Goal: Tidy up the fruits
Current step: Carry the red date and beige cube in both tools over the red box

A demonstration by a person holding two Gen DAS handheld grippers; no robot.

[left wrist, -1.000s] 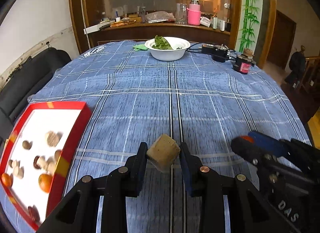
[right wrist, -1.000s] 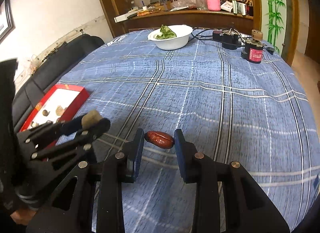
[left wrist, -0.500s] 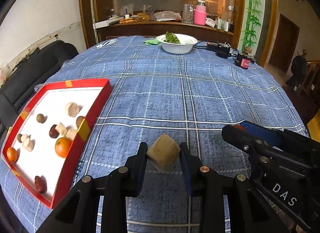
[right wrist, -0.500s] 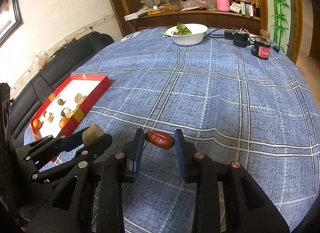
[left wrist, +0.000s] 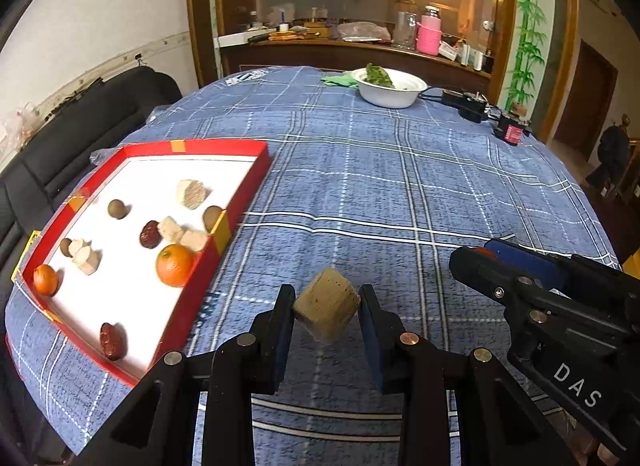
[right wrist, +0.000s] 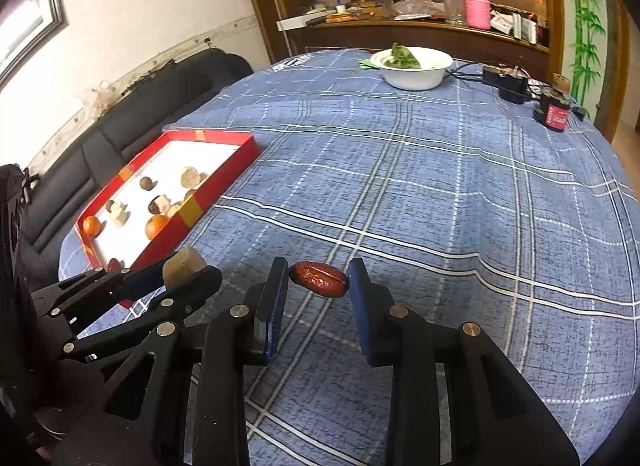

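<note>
My left gripper [left wrist: 326, 308] is shut on a tan cube-shaped piece [left wrist: 326, 310], held above the blue checked tablecloth just right of the red tray [left wrist: 224, 231]. The tray's white floor carries two oranges [left wrist: 175, 264], red dates, brown round fruits and several pale chunks. My right gripper [right wrist: 318, 280] is shut on a dark red date [right wrist: 319, 285] over the cloth, to the right of the left gripper [right wrist: 188, 272]. In the left wrist view the right gripper [left wrist: 500, 266] reaches in from the right edge. The red tray [right wrist: 224, 181] lies at the left in the right wrist view.
A white bowl [left wrist: 390, 87] with green leaves stands at the far side of the table, with black cables and a small red-labelled can [left wrist: 512, 131] to its right. A dark sofa [left wrist: 72, 129] runs along the left. A wooden sideboard with clutter stands behind.
Both grippers have drawn back and swung toward the tray, which now shows in full at the left. The cube and the date stay clamped.
</note>
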